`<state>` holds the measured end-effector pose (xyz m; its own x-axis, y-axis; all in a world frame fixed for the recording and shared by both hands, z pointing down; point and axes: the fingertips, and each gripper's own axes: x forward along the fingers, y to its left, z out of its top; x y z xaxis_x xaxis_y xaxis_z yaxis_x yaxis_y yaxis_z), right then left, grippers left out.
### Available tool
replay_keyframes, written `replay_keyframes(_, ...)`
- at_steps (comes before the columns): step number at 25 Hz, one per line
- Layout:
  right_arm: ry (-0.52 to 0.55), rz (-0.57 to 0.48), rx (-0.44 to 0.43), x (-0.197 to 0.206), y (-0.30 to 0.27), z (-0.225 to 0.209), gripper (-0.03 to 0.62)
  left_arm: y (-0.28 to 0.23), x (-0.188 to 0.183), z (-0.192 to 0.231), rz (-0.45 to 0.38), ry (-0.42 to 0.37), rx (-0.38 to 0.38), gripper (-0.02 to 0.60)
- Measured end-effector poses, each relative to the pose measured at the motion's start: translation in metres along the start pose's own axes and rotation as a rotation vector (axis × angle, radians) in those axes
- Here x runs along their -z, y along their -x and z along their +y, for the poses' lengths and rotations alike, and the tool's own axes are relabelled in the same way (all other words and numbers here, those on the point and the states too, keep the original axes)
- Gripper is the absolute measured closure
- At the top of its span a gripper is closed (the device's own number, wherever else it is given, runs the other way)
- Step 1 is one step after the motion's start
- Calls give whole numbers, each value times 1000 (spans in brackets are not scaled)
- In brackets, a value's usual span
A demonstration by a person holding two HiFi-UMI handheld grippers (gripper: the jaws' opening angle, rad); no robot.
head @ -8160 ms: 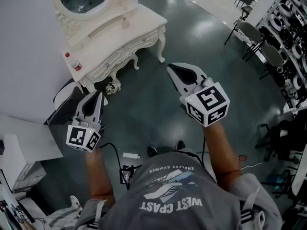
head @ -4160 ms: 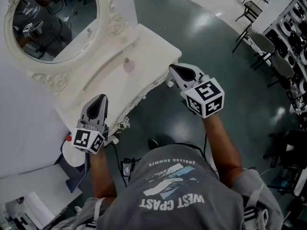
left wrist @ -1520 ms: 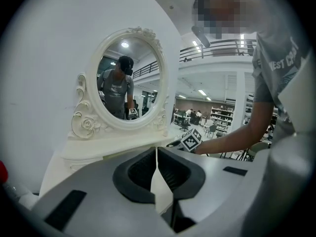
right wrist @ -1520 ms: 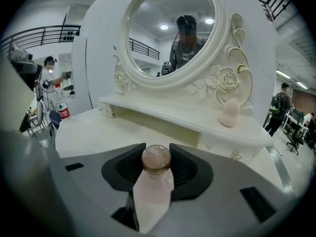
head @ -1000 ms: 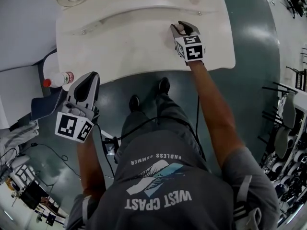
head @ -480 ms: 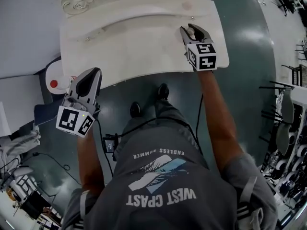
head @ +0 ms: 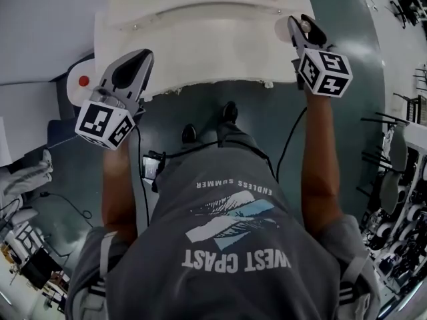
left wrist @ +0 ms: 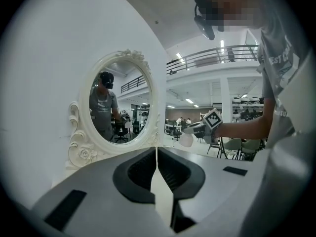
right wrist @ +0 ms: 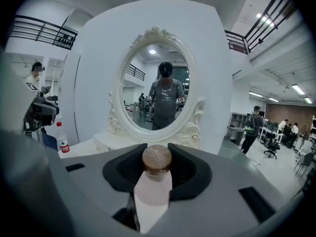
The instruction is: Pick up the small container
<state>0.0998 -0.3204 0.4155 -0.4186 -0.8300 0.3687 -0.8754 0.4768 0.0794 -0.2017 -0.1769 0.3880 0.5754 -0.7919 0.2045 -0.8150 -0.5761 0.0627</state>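
Note:
The small container (right wrist: 154,177) is a pale pink bottle with a round wooden cap (right wrist: 157,158). My right gripper (right wrist: 157,156) is shut on it, a jaw on each side of the neck. In the head view my right gripper (head: 301,29) holds the container (head: 305,25) over the right end of the white dressing table (head: 200,39). From the left gripper view the container (left wrist: 186,140) hangs above the tabletop. My left gripper (head: 133,67) is shut and empty at the table's front left corner, jaws together (left wrist: 156,158).
An oval mirror (right wrist: 157,90) in a carved white frame stands at the back of the table against a white wall. A red-capped water bottle (right wrist: 62,140) stands left of the table. Chairs and people are far off on the right.
My right gripper has moved right and toward the table's right end with the container in it. My left gripper has come up from below to the table's front left corner.

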Motion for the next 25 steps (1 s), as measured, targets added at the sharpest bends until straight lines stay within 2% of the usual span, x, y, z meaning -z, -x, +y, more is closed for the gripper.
replay_keyframes(11,29,-107,4,-71,74,11,447,7,-17,10,-41,-62,31,555)
replay_keyframes(25,20,-201,82,-107,147,17,447,8,-20,8,-63,-75,82,555)
